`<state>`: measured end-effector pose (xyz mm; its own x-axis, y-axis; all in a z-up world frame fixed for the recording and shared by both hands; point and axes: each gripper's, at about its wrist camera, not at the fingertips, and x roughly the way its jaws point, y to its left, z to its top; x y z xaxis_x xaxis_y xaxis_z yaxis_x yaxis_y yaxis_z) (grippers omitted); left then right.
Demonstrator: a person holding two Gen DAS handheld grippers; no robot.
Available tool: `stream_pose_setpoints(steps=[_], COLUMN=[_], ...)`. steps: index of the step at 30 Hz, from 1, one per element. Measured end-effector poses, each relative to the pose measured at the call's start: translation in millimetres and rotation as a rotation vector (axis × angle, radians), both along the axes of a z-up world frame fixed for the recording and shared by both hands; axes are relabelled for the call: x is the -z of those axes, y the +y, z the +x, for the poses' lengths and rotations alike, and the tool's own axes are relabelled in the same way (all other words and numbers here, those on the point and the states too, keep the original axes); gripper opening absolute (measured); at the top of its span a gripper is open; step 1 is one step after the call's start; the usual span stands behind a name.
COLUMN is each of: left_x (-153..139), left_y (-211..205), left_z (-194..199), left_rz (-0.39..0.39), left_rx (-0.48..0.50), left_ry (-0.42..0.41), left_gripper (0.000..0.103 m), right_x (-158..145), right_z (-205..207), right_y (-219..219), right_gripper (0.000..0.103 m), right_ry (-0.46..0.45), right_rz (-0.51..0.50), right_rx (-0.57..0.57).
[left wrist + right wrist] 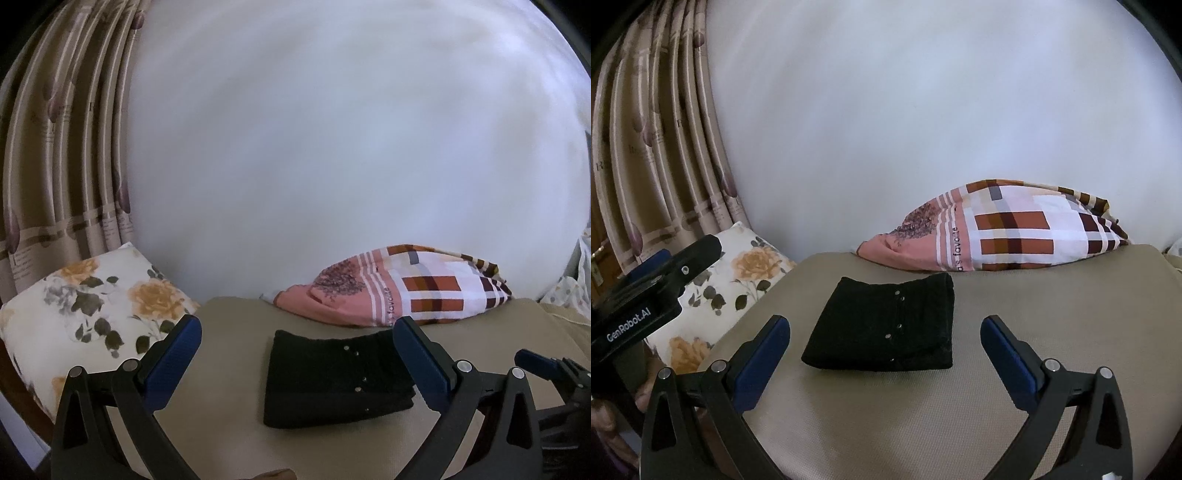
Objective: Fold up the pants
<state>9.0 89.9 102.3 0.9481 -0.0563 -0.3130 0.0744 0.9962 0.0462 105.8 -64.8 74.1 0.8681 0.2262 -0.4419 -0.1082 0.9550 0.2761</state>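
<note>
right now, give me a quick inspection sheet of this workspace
surface: beige woven fabric bed surface, flat.
job's things: black pants, folded into a compact rectangle with small metal studs showing, lying free.
clutter: pink and brown checked pillow just behind the pants; white pillow with orange flowers at the left edge.
grippers: left gripper open, empty, pants ahead between its blue fingers; right gripper open, empty, near the pants.
cables: nothing seen.
surroundings: plain white wall; striped beige curtain on the left.
</note>
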Motion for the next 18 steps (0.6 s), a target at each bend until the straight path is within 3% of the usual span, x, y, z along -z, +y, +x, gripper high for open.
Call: stream_pose_setpoints(steps=[18], left_x=[6.2], left_y=[-2.2], left_z=[0.8], left_rz=[-0.001], left_rx=[0.004], left_ry=[0.013], left_gripper=[0.103], right_x=[7.9], right_z=[5.7], right_y=[0.9], right_gripper=[0.103], right_ry=[0.031], right_rz=[-0.005], right_rx=[-0.013])
